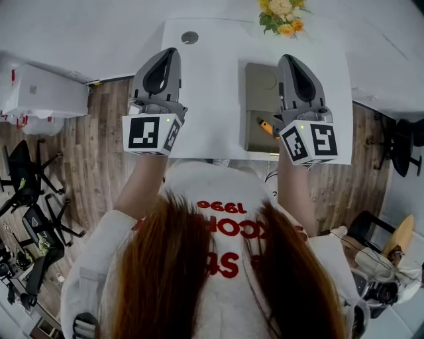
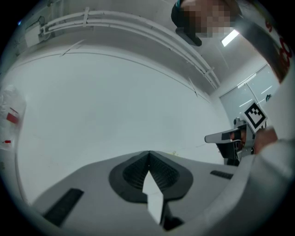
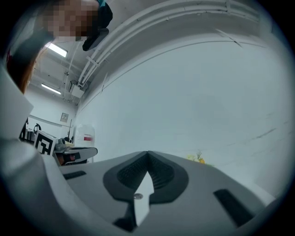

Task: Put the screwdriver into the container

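In the head view an olive-grey flat container (image 1: 260, 93) lies on the white table (image 1: 212, 86). Only the orange end of the screwdriver (image 1: 265, 126) shows, over the container's near part, and my right gripper's body hides the rest. My right gripper (image 1: 285, 61) hangs above the container, shut and empty. My left gripper (image 1: 173, 51) is held over the table's left half, also shut with nothing in it. Both gripper views look up at a pale wall, with the left gripper (image 2: 148, 153) and right gripper (image 3: 147, 153) closed tip to tip.
A bunch of yellow flowers (image 1: 281, 14) stands at the table's far edge, and a round grey disc (image 1: 190, 38) sits at its far left. A white unit (image 1: 43, 93) and black chairs (image 1: 26, 179) stand on the wooden floor to the left.
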